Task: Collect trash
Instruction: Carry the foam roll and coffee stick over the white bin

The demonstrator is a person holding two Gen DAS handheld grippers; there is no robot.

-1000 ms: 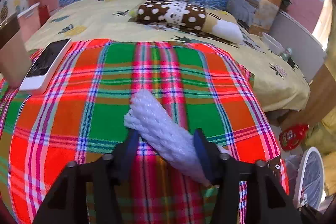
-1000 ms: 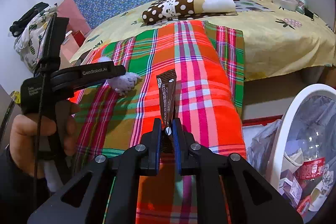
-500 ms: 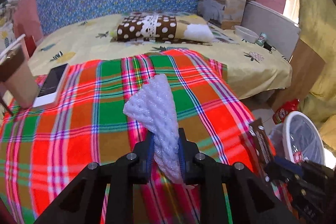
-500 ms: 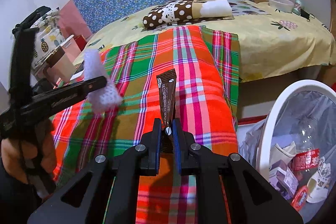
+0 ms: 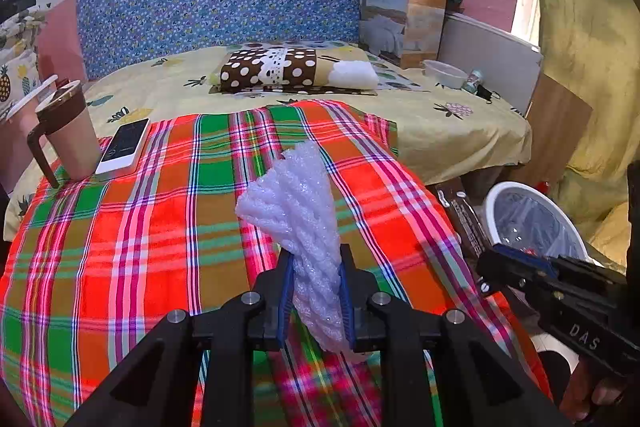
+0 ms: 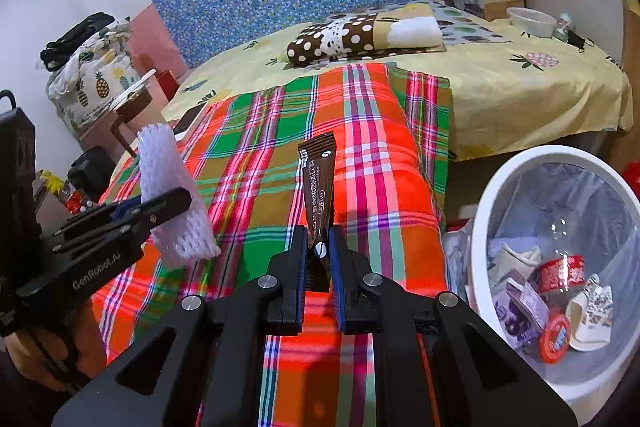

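My left gripper (image 5: 314, 259) is shut on a white foam net sleeve (image 5: 296, 211), held up off the red-green plaid blanket (image 5: 160, 227). In the right wrist view that sleeve (image 6: 172, 187) and the left gripper (image 6: 160, 205) appear at the left. A brown coffee sachet (image 6: 318, 183) stands upright in my right gripper (image 6: 318, 239), which is shut on its lower end. The same sachet (image 5: 464, 215) shows in the left wrist view, pinched by the right gripper (image 5: 490, 263). A white trash bin (image 6: 560, 267) lined with clear plastic sits on the floor to the right and holds several wrappers.
A lidded mug (image 5: 68, 135) and a white phone (image 5: 124, 147) rest at the blanket's far left. A polka-dot pillow (image 5: 288, 69), a box (image 5: 400, 19) and a bowl (image 5: 444, 73) lie on the yellow bed beyond. A hand (image 6: 44, 359) holds the left gripper's handle.
My left gripper closed on the foam sleeve, lifted it off the blanket and carried it right toward the bin. The right gripper drifted slightly with the sachet still held.
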